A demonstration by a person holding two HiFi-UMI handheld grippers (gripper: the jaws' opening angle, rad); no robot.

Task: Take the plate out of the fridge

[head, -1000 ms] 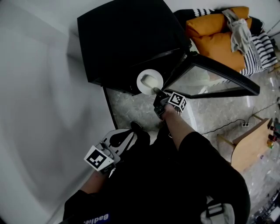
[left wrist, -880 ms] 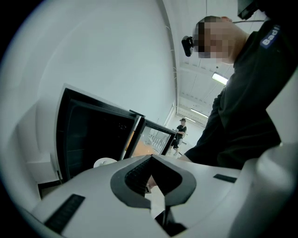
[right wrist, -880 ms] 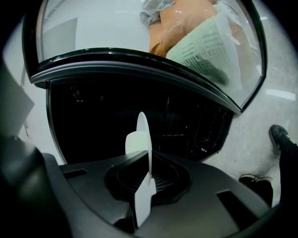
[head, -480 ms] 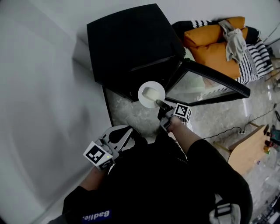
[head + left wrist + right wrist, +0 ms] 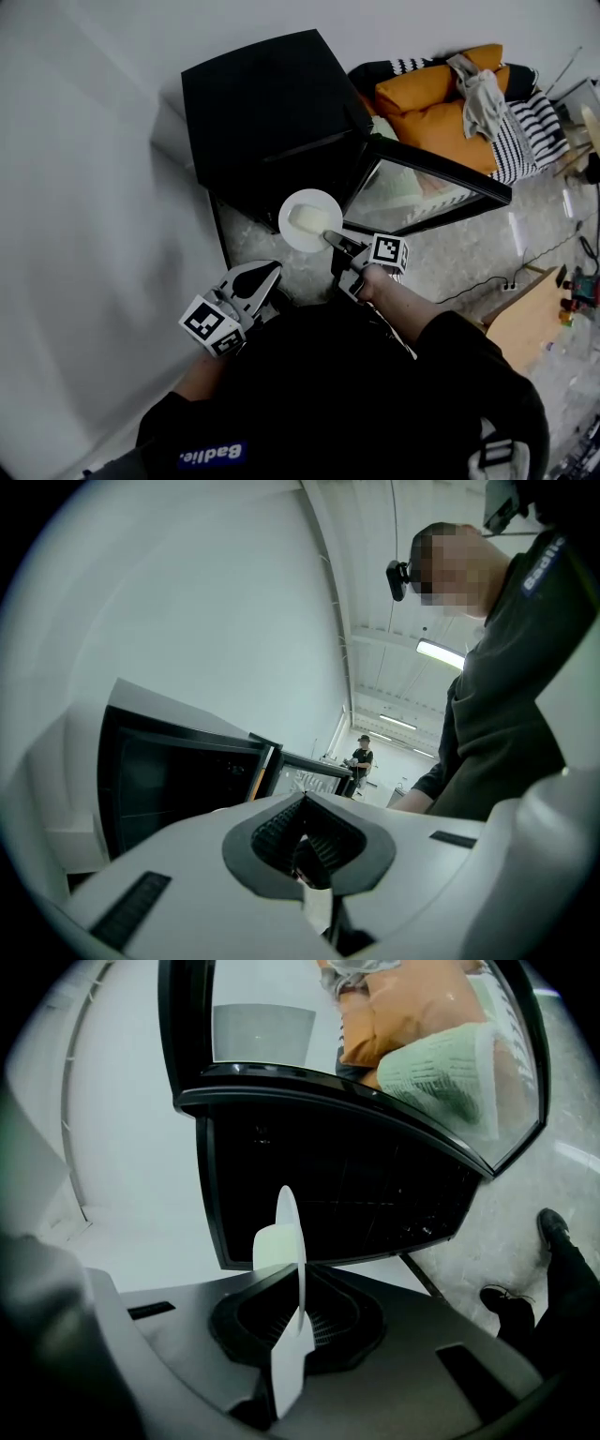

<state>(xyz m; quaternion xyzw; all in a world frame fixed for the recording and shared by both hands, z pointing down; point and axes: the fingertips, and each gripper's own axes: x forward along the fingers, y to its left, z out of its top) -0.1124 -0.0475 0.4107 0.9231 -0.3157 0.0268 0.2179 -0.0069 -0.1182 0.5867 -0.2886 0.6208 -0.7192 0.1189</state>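
Observation:
A small black fridge (image 5: pixel 267 112) stands against the white wall with its glass door (image 5: pixel 427 183) swung open to the right. My right gripper (image 5: pixel 336 241) is shut on the rim of a white plate (image 5: pixel 310 220), holding it level over the floor just in front of the fridge opening. A pale block of food (image 5: pixel 306 217) lies on the plate. In the right gripper view the plate (image 5: pixel 289 1241) shows edge-on between the jaws of the right gripper (image 5: pixel 298 1321), with the dark fridge interior (image 5: pixel 356 1185) behind. My left gripper (image 5: pixel 251 281) hangs lower left, shut and empty.
Orange cushions (image 5: pixel 422 98), a grey cloth (image 5: pixel 476 89) and striped fabric (image 5: pixel 525 131) lie behind the door. A wooden piece of furniture (image 5: pixel 530 314) and a cable (image 5: pixel 487 274) sit on the stone floor at right. A distant person (image 5: pixel 361 756) stands past the fridge.
The right gripper has drawn the plate away from the fridge opening, toward me and a little left. The left gripper has stayed at my side.

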